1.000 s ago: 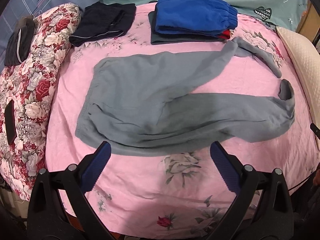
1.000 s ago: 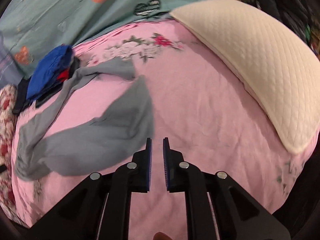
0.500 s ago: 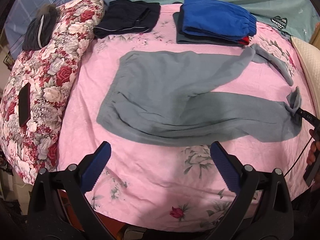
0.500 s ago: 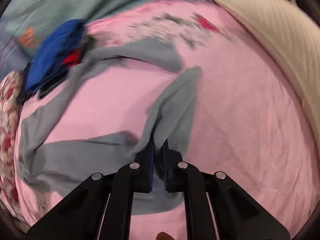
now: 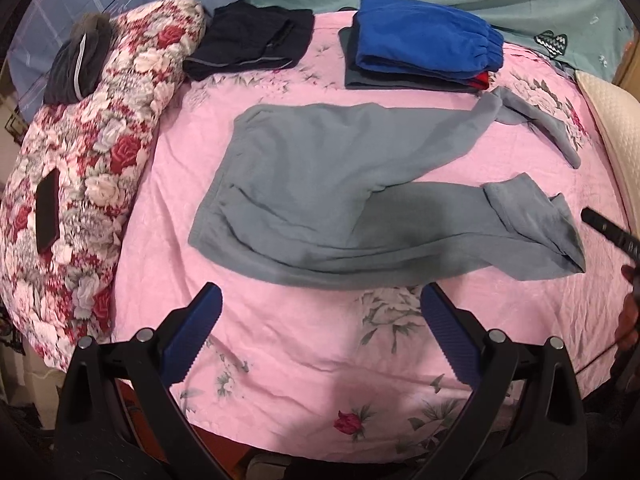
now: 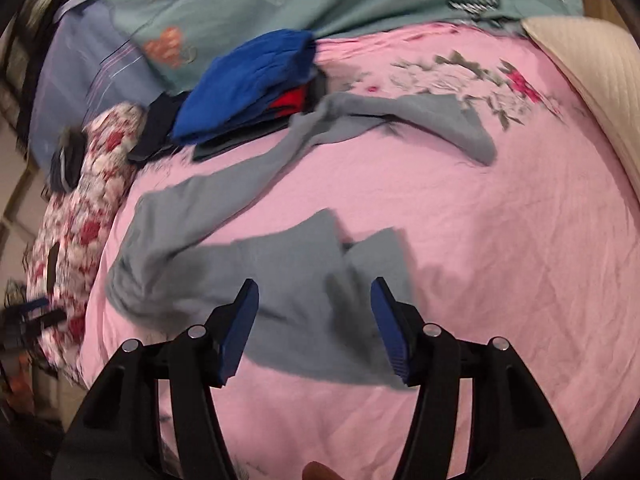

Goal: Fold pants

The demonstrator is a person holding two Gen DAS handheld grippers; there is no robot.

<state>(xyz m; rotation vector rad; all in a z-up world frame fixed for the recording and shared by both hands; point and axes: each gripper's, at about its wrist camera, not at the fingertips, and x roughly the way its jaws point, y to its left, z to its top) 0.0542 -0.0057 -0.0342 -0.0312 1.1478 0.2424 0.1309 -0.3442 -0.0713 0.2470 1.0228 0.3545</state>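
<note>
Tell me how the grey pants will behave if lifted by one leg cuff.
The grey pants look thin and floppy: the near cuff is crumpled back on itself, so a lifted leg would likely drape and trail. They probably slide readily on the pink sheet, dragging the rest along.

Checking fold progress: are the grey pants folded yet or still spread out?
Mostly spread. The grey pants lie flat on the pink sheet with legs splayed apart; only the near leg's cuff is flipped back. Both claws are open, holding nothing.
</note>
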